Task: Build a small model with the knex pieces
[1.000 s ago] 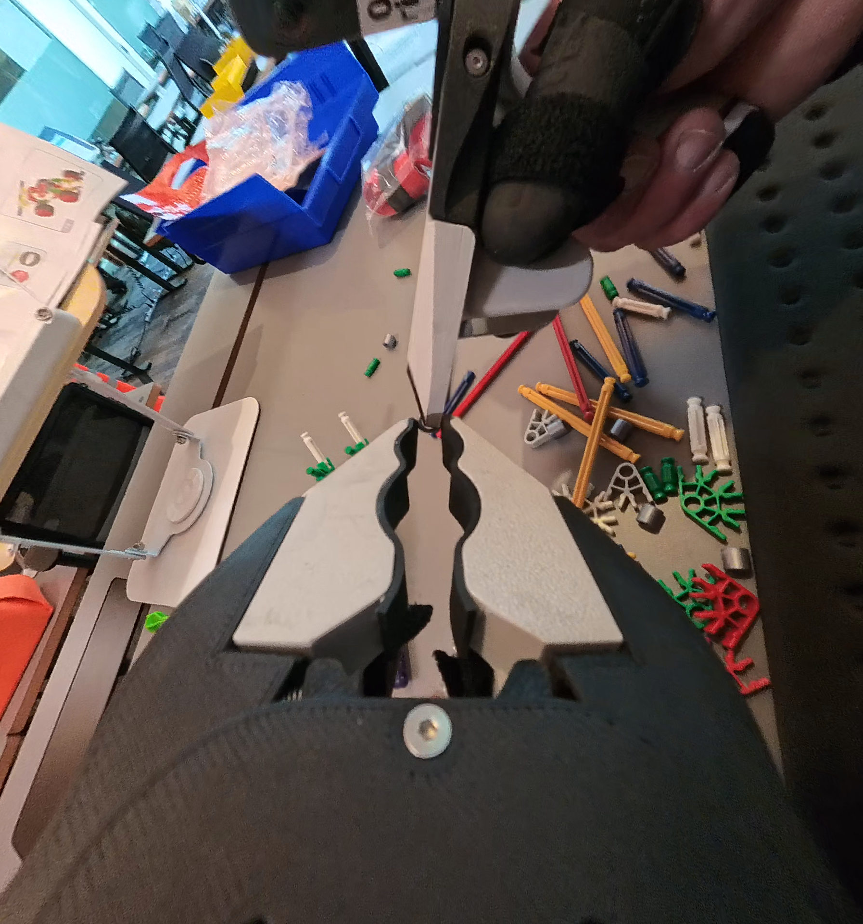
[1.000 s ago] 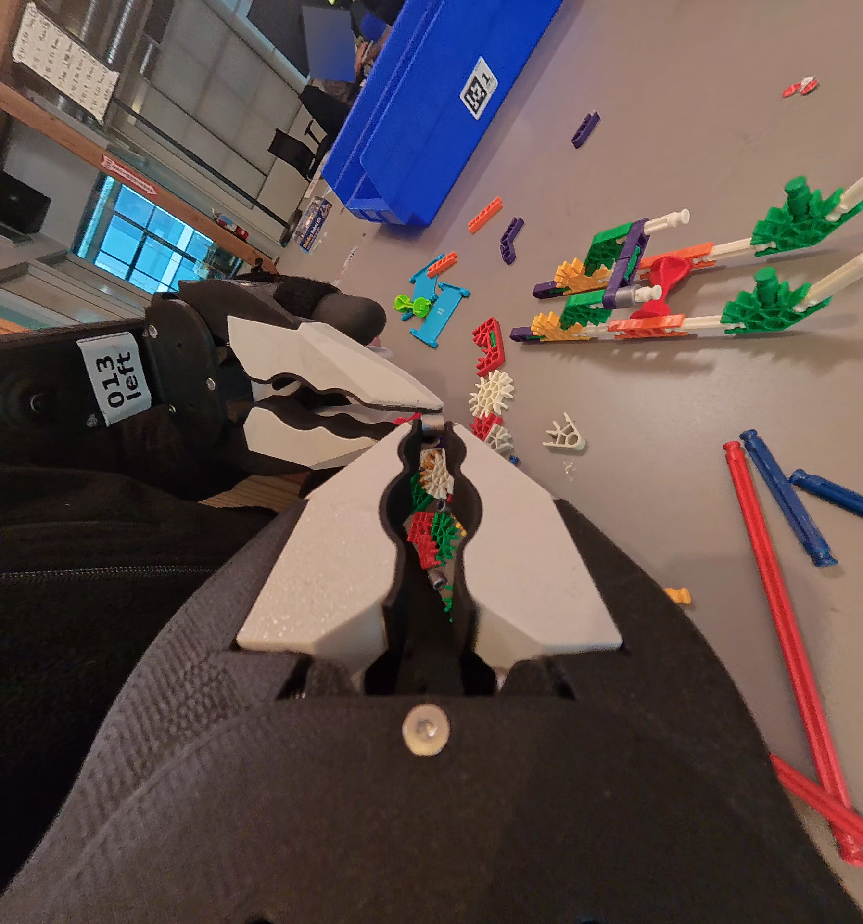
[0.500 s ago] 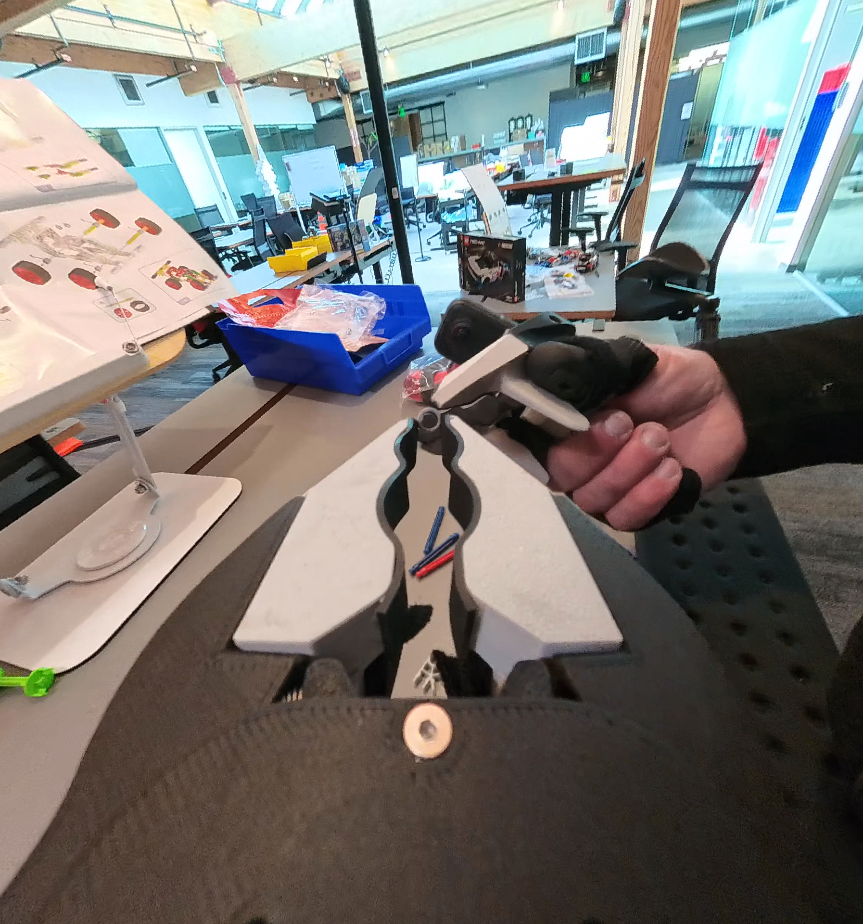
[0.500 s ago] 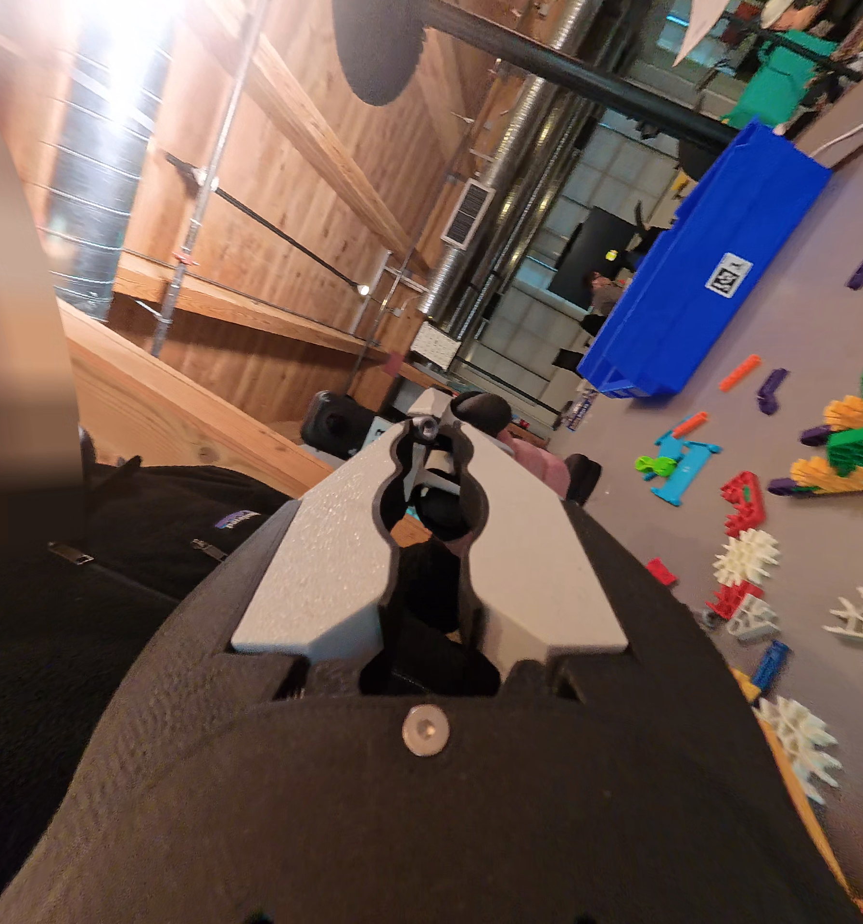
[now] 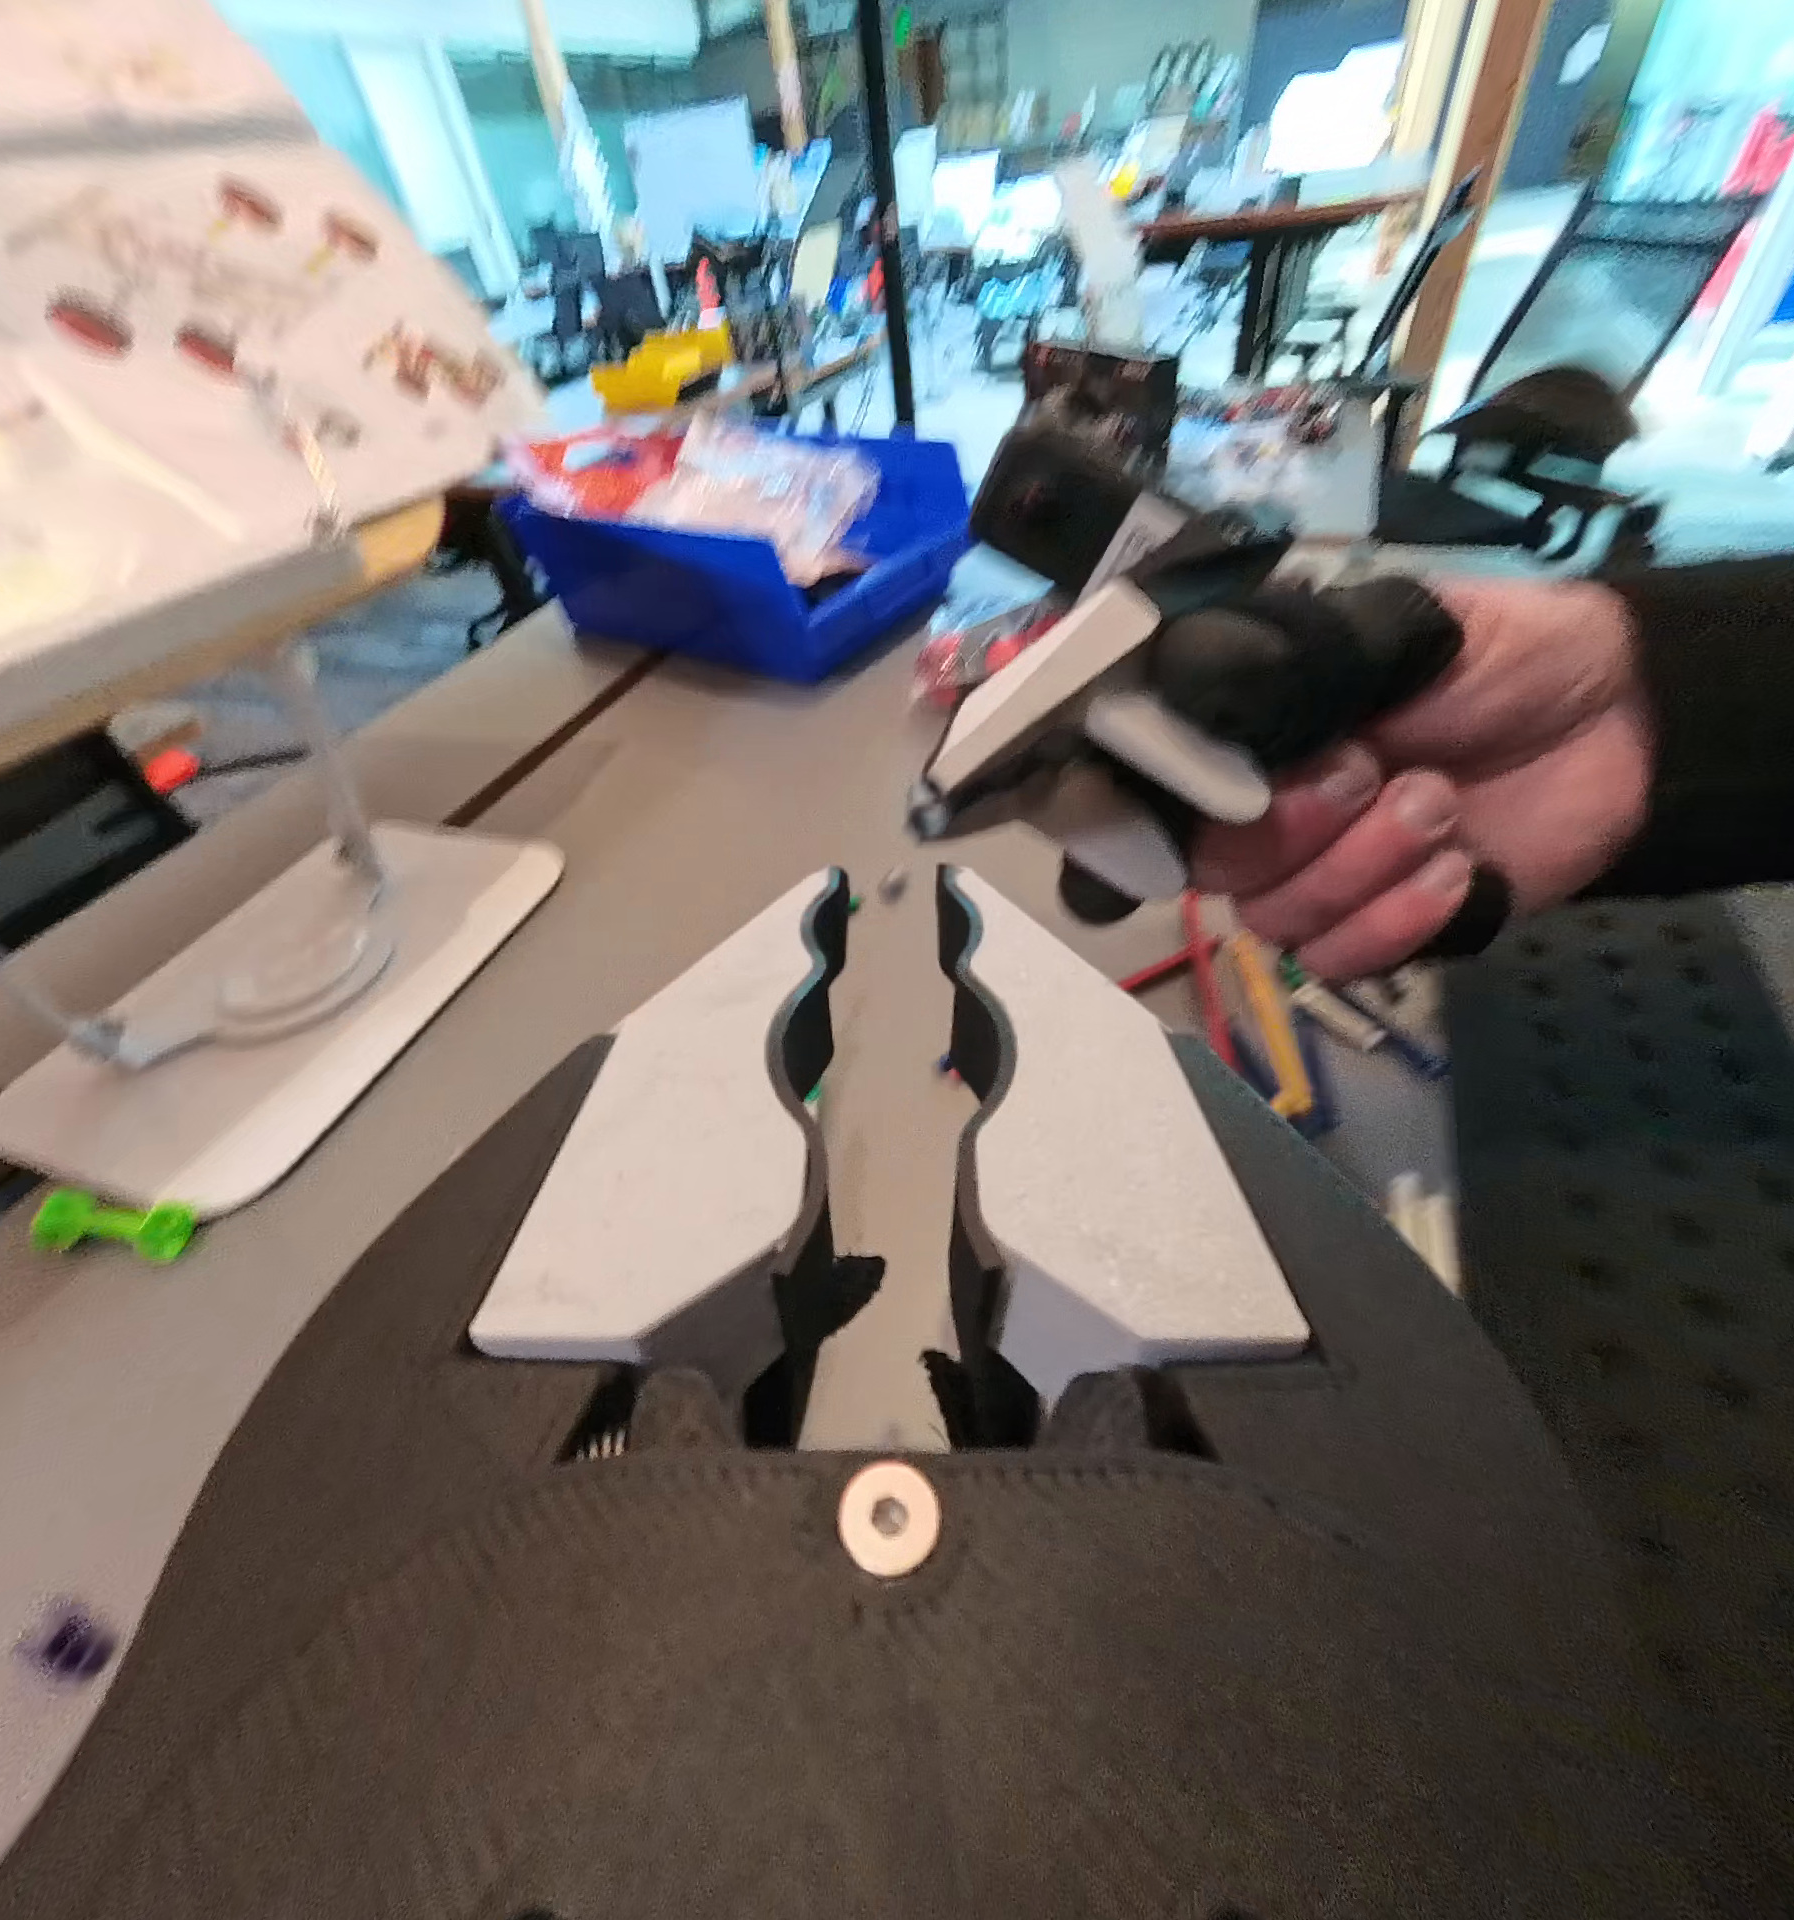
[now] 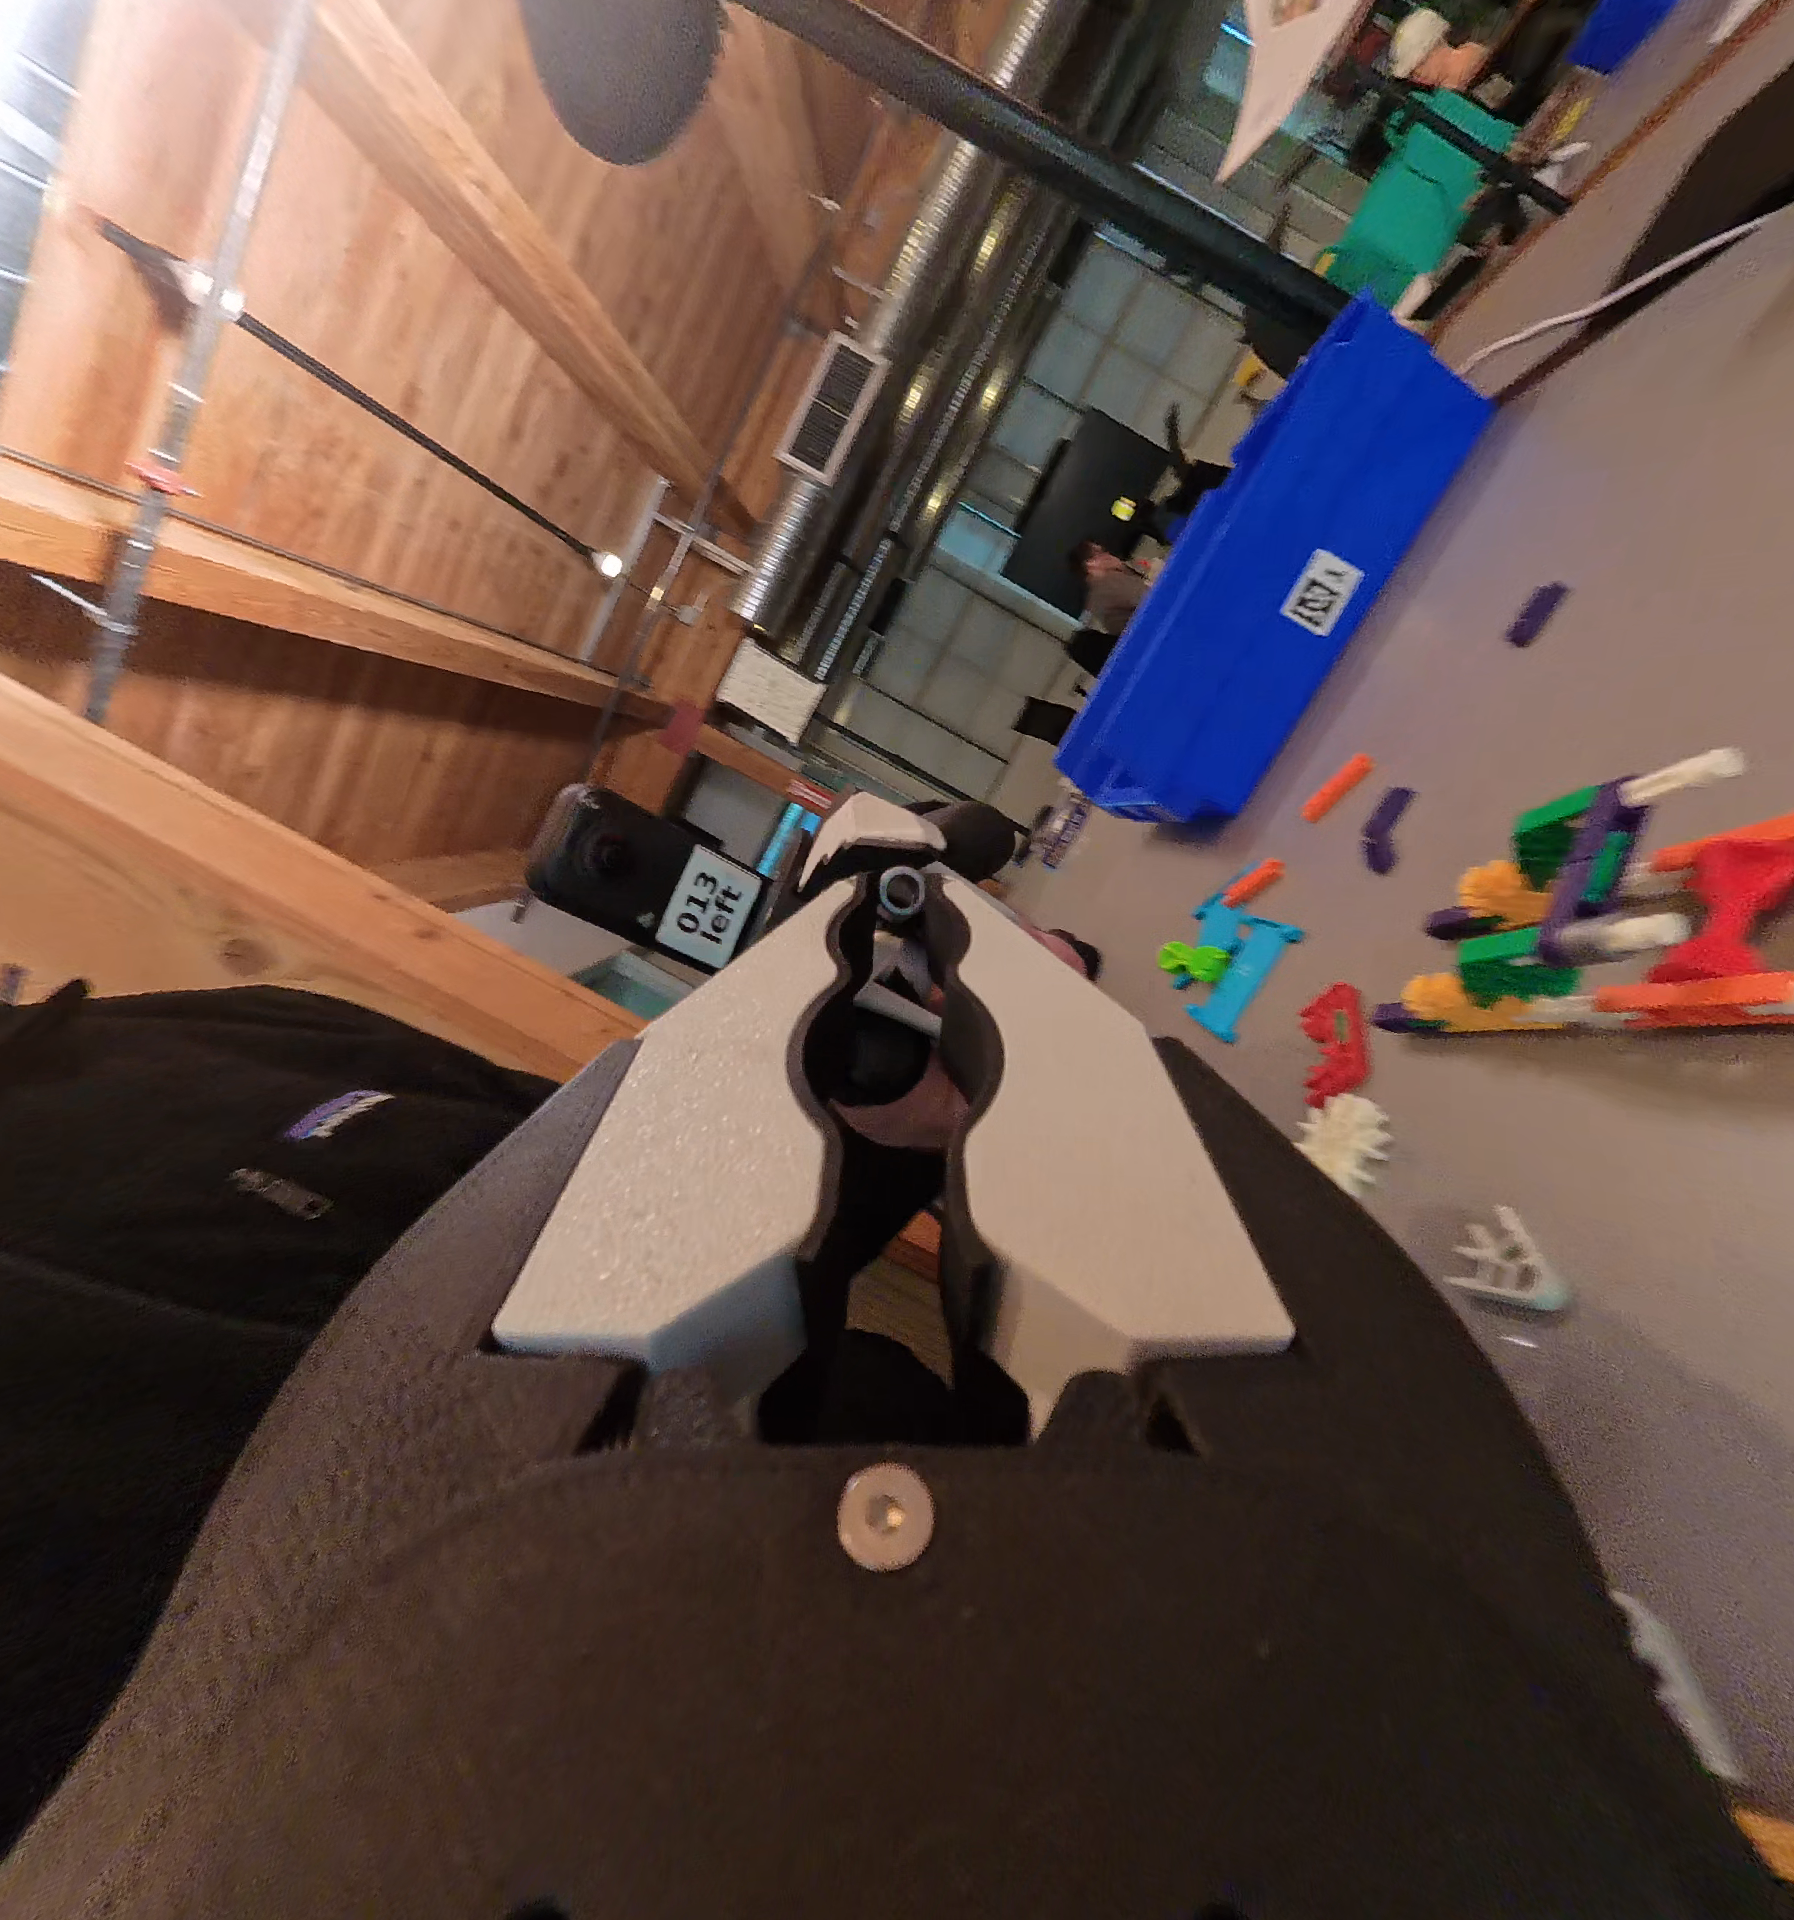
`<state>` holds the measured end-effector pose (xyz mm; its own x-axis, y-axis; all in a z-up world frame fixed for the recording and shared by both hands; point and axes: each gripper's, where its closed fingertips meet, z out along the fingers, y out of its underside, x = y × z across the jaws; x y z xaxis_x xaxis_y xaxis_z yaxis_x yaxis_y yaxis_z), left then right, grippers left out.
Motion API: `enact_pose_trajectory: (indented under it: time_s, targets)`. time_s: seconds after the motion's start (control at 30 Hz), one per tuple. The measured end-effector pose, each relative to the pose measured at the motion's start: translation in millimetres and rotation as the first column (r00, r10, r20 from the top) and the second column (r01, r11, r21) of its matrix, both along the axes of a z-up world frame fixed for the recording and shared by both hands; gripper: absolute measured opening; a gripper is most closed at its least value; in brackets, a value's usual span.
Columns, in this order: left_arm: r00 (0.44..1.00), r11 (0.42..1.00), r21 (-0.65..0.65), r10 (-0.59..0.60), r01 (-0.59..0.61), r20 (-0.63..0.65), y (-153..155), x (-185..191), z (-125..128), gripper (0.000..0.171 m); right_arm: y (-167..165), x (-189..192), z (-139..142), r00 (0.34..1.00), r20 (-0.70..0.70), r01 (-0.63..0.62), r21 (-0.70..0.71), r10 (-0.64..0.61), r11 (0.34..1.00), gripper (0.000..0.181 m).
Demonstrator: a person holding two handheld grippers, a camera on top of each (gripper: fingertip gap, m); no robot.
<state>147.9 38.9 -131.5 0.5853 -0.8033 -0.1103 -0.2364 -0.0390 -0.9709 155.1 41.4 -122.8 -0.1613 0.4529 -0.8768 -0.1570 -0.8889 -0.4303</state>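
Pinching a small grey tube (image 6: 901, 891) end-on toward its camera, your right gripper (image 6: 898, 896) was closed; your left gripper (image 5: 891, 883), at its 12 o'clock, gaped empty.

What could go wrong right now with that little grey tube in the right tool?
1. The right tool pinches the small grey tube only at its very tips, so it may slip and drop onto the table.
2. The open left tool sits close by; a bump could knock it loose.
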Motion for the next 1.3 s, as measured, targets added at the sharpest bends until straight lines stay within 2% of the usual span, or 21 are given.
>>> enact_pose_trajectory:
  time_s: [0.07, 0.17, 0.3, 0.33, 0.43, 0.5, 0.57, 0.7, 0.87, 1.1, 1.3]
  targets:
    - [0.992, 0.995, -0.045, 0.090, -0.094, -0.087, 24, -24, -27, 0.014, 21, -4, -24, 0.990, 0.136, 0.026, 0.021, -0.028, 0.999, 0.007]
    - [0.968, 0.979, -0.128, 0.130, -0.160, -0.217, 52, -49, -64, 0.017, 50, -10, -50, 0.972, 0.233, 0.037, -0.037, -0.028, 0.999, 0.007]
    - [0.912, 0.952, -0.240, 0.079, -0.189, -0.403, 72, -65, -116, 0.022, 72, -20, -84, 0.921, 0.389, 0.018, -0.047, 0.001, 0.999, 0.007]
    - [0.903, 0.942, -0.281, 0.046, -0.181, -0.426, 71, -65, -128, 0.023, 76, -22, -90, 0.918, 0.397, 0.018, -0.079, 0.015, 0.997, 0.007]
    - [0.915, 0.933, -0.333, -0.009, -0.138, -0.403, 68, -57, -139, 0.021, 82, -27, -102, 0.893, 0.449, 0.002, -0.094, 0.040, 0.996, 0.007]
    - [0.918, 0.943, -0.312, -0.019, -0.115, -0.397, 67, -53, -137, 0.004, 83, -29, -106, 0.886, 0.460, -0.006, -0.119, 0.061, 0.993, 0.007]
    - [0.913, 0.958, -0.272, -0.024, -0.097, -0.408, 66, -50, -135, 0.003, 85, -30, -109, 0.884, 0.461, -0.012, -0.134, 0.073, 0.991, 0.007]
    - [0.895, 0.991, -0.110, 0.021, -0.079, -0.446, 64, -42, -122, 0.004, 81, -28, -111, 0.892, 0.439, -0.034, -0.171, 0.107, 0.985, 0.007]
    - [0.886, 0.997, 0.035, 0.076, -0.068, -0.458, 60, -36, -111, 0.003, 79, -22, -105, 0.921, 0.370, -0.042, -0.221, 0.123, 0.974, 0.007]
    - [0.881, 0.988, 0.146, 0.114, -0.051, -0.459, 57, -31, -98, 0.003, 70, -18, -94, 0.940, 0.302, -0.081, -0.247, 0.156, 0.966, 0.007]
    - [0.900, 0.976, 0.201, 0.159, -0.081, -0.406, 56, -26, -88, 0.003, 59, -25, -83, 0.946, 0.261, -0.120, -0.262, 0.191, 0.958, 0.007]
